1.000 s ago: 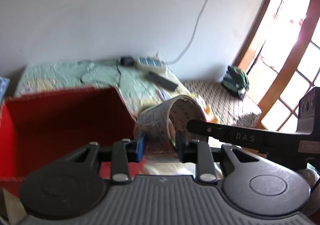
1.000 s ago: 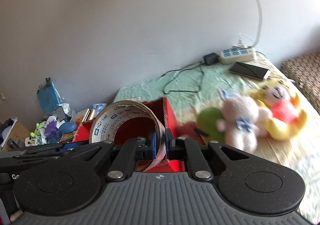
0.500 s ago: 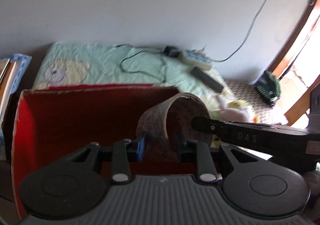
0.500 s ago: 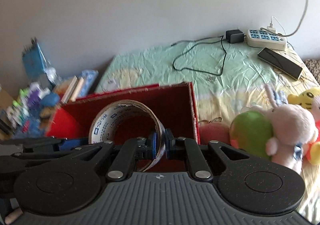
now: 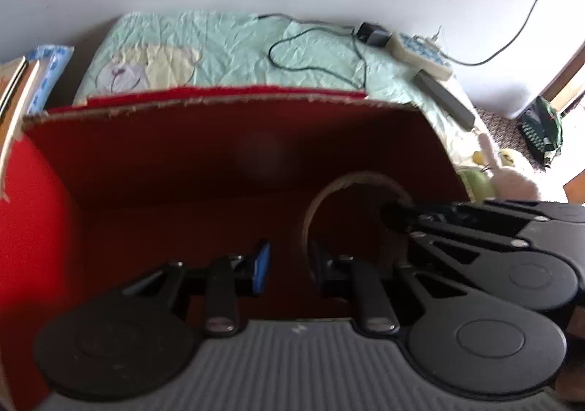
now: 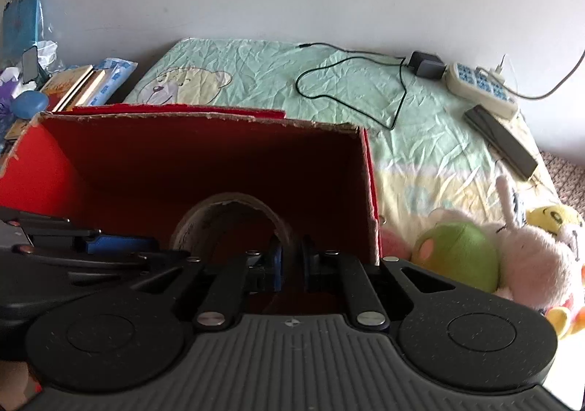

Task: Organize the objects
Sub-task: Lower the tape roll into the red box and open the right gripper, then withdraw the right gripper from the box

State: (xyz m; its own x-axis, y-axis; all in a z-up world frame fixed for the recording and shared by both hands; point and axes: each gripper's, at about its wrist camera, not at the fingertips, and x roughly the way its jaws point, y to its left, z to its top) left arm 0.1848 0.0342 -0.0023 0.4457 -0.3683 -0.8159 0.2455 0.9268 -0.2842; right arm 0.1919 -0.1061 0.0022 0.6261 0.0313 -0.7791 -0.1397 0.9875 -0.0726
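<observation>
The right tongs (image 6: pixel 290 261) are clamped on the wall of the packing tape roll (image 6: pixel 226 201), one finger inside the ring and one outside. The roll stands on edge inside the red cardboard box (image 6: pixel 182 162), near its right wall. The left tongs (image 5: pixel 289 265) stand slightly apart, gripping nothing, with the roll's rim just beside one finger. Plush toys (image 6: pixel 457 254) lie on the bed beside the box.

No readable text, label or number; tape roll (image 6: pixel 234 217) print too dark.
</observation>
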